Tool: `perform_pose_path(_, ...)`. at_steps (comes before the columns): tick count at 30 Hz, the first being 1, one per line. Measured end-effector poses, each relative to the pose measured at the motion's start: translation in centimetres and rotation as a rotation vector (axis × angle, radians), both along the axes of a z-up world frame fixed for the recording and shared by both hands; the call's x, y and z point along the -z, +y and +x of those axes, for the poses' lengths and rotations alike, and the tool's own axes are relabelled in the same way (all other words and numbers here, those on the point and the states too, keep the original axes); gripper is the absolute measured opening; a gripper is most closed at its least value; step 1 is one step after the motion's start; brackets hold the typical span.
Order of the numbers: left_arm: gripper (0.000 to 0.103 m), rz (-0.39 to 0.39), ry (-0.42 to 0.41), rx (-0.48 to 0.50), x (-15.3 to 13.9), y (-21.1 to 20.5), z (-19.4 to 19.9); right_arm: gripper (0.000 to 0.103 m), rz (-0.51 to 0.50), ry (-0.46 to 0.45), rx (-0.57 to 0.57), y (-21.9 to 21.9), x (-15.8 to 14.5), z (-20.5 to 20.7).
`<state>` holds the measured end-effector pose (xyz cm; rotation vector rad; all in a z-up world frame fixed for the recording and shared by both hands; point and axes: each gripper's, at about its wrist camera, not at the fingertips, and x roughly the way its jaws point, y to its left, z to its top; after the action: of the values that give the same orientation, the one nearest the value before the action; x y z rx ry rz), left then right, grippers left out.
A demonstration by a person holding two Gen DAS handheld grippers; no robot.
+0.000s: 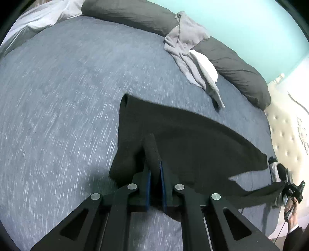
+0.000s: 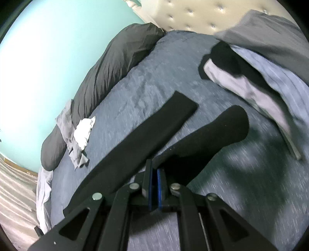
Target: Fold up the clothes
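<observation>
A: Black knit garment (image 1: 183, 139), soft and dark, sits right in the left gripper (image 1: 154, 166); the blue-padded fingers are drawn narrow with a ridge of the cloth pinched between them.

B: And from there outward?

A: In the left wrist view the cloth fans away from the fingers toward 12 and 3 o'clock, lying over the blue-grey heathered bedspread (image 1: 67, 96). One strip trails off to 4 o'clock, where the right gripper (image 1: 289, 190) has hold of it near the bed's edge.

B: What does the right wrist view give?

A: The right gripper (image 2: 155, 171) is also nearly closed, its blue pads clamped on the same black garment (image 2: 154, 127). Two long flat parts run out from it, one toward 12 o'clock, one toward 1 o'clock, both raised a little above the bedspread (image 2: 135, 81) with shadow beneath.

B: Farther out?

A: At 1 o'clock in the left view, a crumpled pale grey cloth (image 1: 183, 52) and a small white cloth (image 1: 205, 64) lie against a long dark grey bolster pillow (image 1: 135, 15). Beyond it is a turquoise wall (image 1: 241, 23); a cream tufted headboard (image 1: 285, 131) stands at 3 o'clock.
</observation>
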<state>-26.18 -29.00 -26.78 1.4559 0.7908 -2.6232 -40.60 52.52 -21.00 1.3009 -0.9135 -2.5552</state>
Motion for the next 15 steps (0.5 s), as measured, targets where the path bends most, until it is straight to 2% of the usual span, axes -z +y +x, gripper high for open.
perform_pose_path(10,0.008,-0.014,-0.018,-0.009,0.9,-1.2,-8.5,0.003,0.036,-0.002,0.021,-2.4,1.0,-9.4)
perform_pose_path(15,0.008,-0.019,-0.025,-0.019,1.6,-1.7,-11.5,0.003,0.049,-0.004,0.028,-4.0,2.0,-13.9)
